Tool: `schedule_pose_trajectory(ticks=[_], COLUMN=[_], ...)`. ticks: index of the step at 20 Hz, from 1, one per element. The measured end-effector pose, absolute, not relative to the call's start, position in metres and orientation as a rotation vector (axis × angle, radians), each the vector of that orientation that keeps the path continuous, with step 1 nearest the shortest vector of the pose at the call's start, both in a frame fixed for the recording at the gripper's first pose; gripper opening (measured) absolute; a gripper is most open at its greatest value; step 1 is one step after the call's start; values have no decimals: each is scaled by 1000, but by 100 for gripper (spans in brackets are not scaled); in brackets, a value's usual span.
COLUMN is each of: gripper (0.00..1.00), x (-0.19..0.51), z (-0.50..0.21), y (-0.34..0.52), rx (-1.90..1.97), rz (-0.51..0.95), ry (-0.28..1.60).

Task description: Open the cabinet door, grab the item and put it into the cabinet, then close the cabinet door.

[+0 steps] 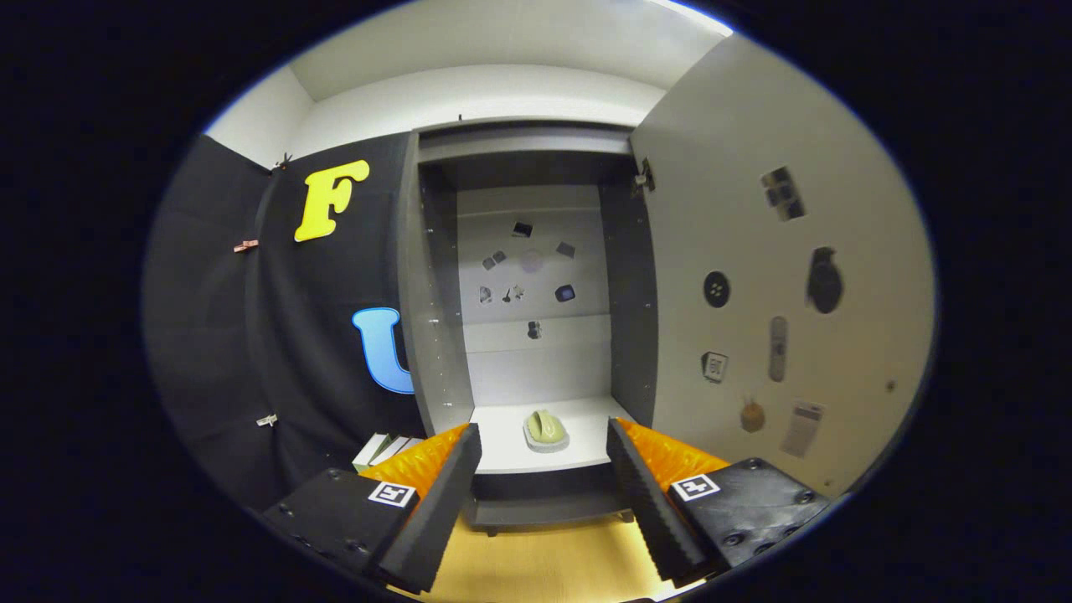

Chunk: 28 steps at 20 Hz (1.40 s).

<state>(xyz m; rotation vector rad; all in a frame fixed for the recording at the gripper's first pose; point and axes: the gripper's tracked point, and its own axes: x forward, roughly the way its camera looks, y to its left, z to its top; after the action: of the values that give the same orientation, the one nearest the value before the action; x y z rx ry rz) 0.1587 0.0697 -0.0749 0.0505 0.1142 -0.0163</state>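
the cabinet (536, 251) stands open, its door (779, 276) swung out to 3 o'clock of the opening and dotted with small stickers. the gripper (544, 490) is spread wide and holds nothing, its fingers (435, 511) splayed towards 10 and 2 o'clock. the item, a small green rounded thing on a pale scouring-pad-like base (546, 430), probably a sponge or soap, sits on the white shelf (578, 456) at 12 o'clock, just beyond the fingertips and between them. it looks light and somewhat soft, likely to give under pressure; the domed top could slip, so a hold low across the flat sides of the base seems safest. since it already lies inside, closing the door appears to be what remains.
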Motion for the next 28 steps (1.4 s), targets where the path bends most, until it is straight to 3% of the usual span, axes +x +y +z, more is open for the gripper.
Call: schedule_pose_trajectory(ticks=[4,13,20,28], gripper=[94,97,98,98], x=[106,22,13,58], z=[-70,-47,-38,-61], y=[36,-90,-187,-201], rx=[2,22,65,114], rz=[-151,-264,-188,13], ry=[106,93,37,103])
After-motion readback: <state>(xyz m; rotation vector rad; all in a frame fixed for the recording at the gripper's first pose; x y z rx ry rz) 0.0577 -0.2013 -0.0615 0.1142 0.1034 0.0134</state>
